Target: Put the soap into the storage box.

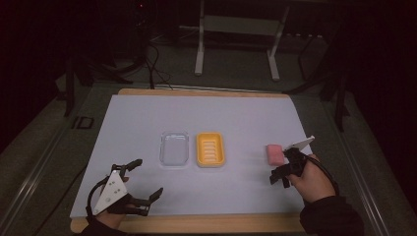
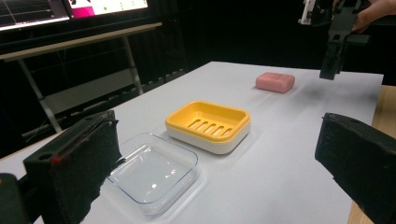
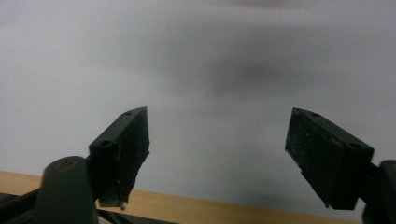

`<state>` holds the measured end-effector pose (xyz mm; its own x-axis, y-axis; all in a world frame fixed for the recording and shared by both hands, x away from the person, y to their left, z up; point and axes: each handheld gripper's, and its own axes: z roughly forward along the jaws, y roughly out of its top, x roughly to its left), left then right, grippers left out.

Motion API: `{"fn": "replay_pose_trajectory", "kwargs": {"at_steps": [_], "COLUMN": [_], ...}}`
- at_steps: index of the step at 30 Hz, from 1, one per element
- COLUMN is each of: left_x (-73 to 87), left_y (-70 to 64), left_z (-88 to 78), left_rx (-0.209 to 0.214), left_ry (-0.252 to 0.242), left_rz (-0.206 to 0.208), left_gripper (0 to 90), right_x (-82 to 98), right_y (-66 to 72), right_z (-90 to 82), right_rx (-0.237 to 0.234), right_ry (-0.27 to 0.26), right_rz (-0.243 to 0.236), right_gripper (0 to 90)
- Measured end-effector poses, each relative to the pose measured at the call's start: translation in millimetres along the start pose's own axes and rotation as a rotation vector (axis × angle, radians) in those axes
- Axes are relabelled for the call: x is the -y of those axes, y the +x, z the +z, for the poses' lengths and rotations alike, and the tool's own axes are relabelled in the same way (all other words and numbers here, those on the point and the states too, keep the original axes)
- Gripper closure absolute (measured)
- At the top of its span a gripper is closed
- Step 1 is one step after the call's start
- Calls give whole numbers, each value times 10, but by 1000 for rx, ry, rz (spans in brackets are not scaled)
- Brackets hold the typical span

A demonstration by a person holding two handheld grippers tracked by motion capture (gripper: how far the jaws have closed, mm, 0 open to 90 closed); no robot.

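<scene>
**Pink soap bar waits just beside the right gripper on a white surface**

A dark room surrounds a white surface (image 1: pixel 147 113) laid over a wooden board, with a metal stand behind it.

At the left, the left gripper (image 1: pixel 145 178) rests near the front edge, its fingers (image 2: pixel 74 163) spread wide with nothing between them. It is well apart from everything else.

Toward the middle lie two dishes side by side: a clear plastic lid or tray (image 1: pixel 174 148), then a yellow soap dish (image 1: pixel 210 149) with drain slots in its floor.

Farther right lies a pink soap bar (image 1: pixel 275 153), flat on the surface and apart from the dish. Just beside it, on its right, is the right gripper (image 1: pixel 281 173). Its fingers (image 3: pixel 123 144) stand apart and empty, pointing down at bare white surface in the right gripper view; the bar is not between them.

The bar looks small, light and rigid, with rounded edges and a smooth skin that would likely slip under a weak pinch. The safest hold seems to be across its two long sides, near the middle, with the fingers low enough to catch the flat flanks rather than the curved top.
</scene>
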<state>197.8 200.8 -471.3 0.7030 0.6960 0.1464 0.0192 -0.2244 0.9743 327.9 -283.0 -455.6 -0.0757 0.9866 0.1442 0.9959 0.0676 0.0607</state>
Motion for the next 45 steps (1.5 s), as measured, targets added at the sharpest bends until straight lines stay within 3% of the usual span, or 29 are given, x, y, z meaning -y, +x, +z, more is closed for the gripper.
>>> {"fn": "replay_pose_trajectory", "kwargs": {"at_steps": [9, 20, 33, 45], "left_x": [1, 0, 3, 4], "left_y": [0, -2, -1, 1], "left_z": [1, -2, 4, 4], "left_rx": [-1, 0, 5, 8], "left_ry": [1, 0, 7, 7], "left_rz": [0, 1, 4, 2], "left_gripper": [6, 6, 6, 6], "right_x": [-86, -283, -627, -883], "right_y": [28, 40, 1, -13], "right_z": [2, 1, -120, -65], "right_rx": [6, 14, 8, 20], "right_ry": [81, 107, 30, -15], "right_rz": [35, 50, 70, 37], "right_gripper": [239, 241, 240, 242]}}
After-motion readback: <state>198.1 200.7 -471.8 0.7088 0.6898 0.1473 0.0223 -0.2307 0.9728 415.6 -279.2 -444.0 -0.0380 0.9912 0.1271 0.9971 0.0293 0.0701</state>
